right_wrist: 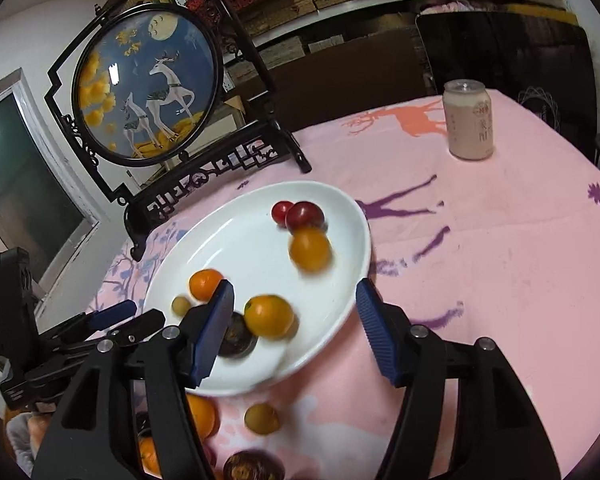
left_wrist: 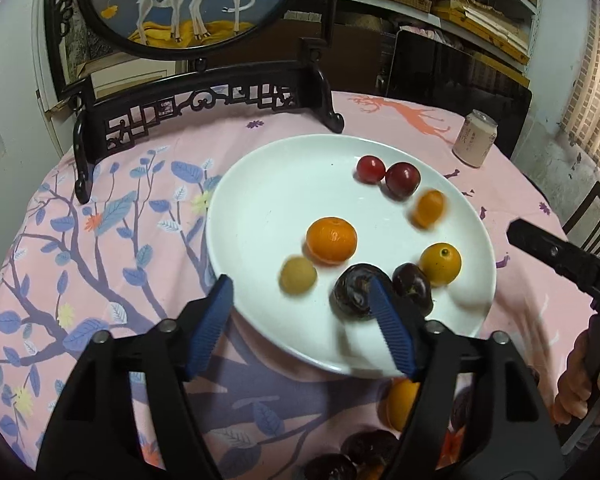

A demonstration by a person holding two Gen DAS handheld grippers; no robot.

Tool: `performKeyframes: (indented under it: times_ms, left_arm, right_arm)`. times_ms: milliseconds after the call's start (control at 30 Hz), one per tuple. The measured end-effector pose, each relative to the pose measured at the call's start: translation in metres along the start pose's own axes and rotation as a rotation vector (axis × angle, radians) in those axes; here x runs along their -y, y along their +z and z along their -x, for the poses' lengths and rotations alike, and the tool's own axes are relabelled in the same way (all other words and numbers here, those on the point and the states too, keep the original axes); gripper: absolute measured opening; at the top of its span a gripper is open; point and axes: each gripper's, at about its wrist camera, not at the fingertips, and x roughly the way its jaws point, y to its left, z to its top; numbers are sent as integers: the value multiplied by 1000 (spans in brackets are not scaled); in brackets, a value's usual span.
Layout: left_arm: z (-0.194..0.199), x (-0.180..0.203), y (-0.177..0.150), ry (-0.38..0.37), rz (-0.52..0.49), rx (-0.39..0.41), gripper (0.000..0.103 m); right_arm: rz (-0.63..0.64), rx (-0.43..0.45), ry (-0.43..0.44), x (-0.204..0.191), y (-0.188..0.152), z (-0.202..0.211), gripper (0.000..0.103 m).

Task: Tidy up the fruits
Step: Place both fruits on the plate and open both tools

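Nearest me, my left gripper (left_wrist: 302,298) hangs wide open and empty over the near rim of the white plate (left_wrist: 260,184); my right gripper (right_wrist: 294,296) likewise. The fruits (left_wrist: 331,240) on the plate look small, round, smooth, likely to roll; I'd pinch across the middle. The can (right_wrist: 468,124) far right bears print I can't read.

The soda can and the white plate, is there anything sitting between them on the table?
No. In the right wrist view, only bare pink tablecloth lies between the can and the white plate.
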Motion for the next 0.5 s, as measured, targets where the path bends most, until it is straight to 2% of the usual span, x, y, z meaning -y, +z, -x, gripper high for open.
performKeyframes:
  times_ms: [133, 233, 400, 500]
  left_arm:
    - [9, 2, -13, 8, -22, 8, 80]
    - [14, 2, -25, 18, -32, -1, 82]
    - [31, -5, -44, 33, -34, -1, 88]
    - [41, -10, -57, 30, -29, -4, 90]
  right_arm:
    - [-55, -44, 34, 6, -13, 10, 65]
    - [-76, -58, 44, 7, -25, 19, 70]
    - [-63, -85, 51, 4, -48, 40, 72]
    - [-65, -45, 39, 6, -54, 57, 82]
